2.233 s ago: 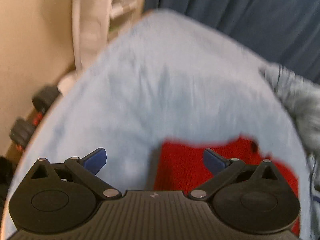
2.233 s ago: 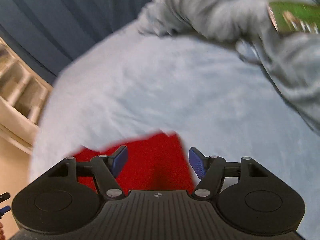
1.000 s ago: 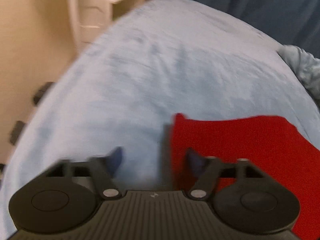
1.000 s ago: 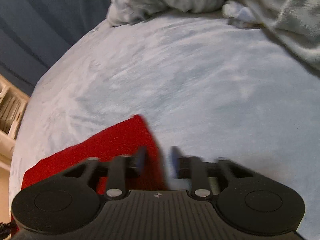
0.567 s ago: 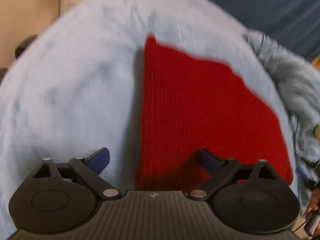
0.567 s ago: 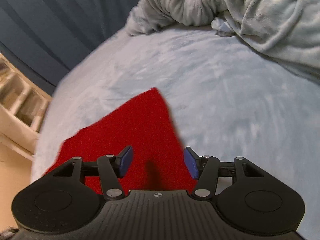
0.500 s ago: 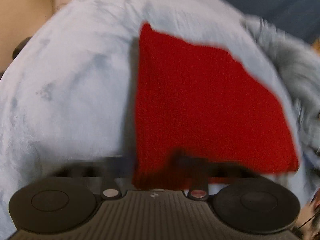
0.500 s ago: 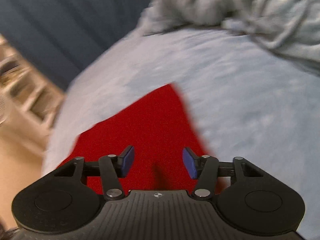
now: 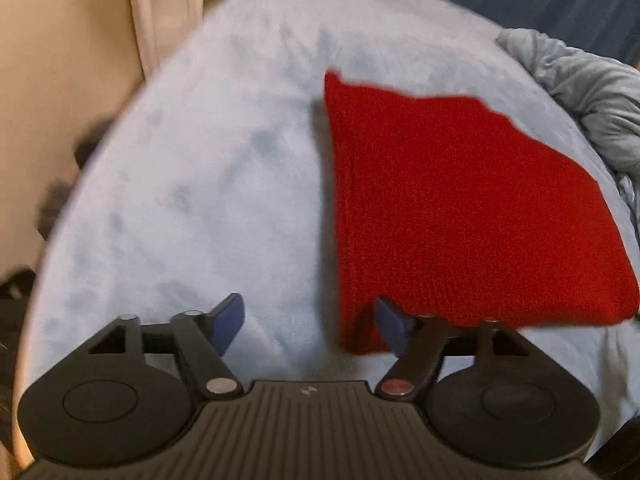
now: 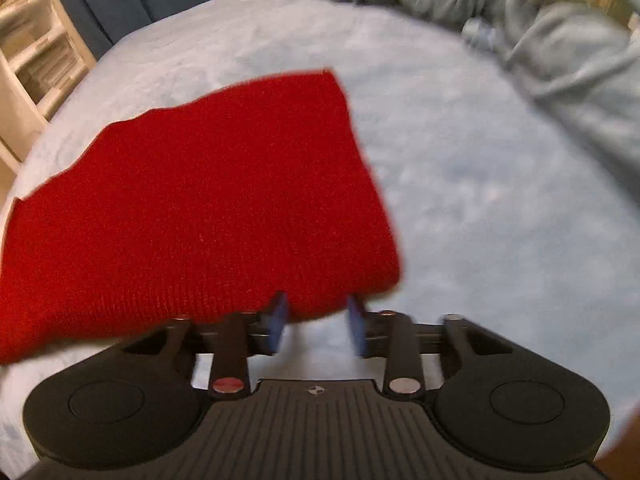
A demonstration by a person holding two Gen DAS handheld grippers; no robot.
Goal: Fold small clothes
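Both views now show far more of the red knit garment than a second ago, when only a strip of it showed just ahead of the fingers; it lies spread as a folded slab on the pale blue bed cover.

Left hand-held gripper: jaws have just been opening and stand wide, one blue pad over bare cover, the other at the garment's near corner. Nothing pinched between them.

Right hand-held gripper: jaws have been closing slightly, about half open, with the near folded edge of the garment lying at the pad tips. No pad visibly presses the cloth (motion blur makes contact hard to judge).

Judgement: both grippers sit at the near edge because a fold has been laid down and let go.

Garment: ribbed red knit, doubled, near edge thick and rounded, far edge uneven and stepped. Flat, no loose sleeve visible. Crumpled grey-blue bedding lies well apart at the far side.
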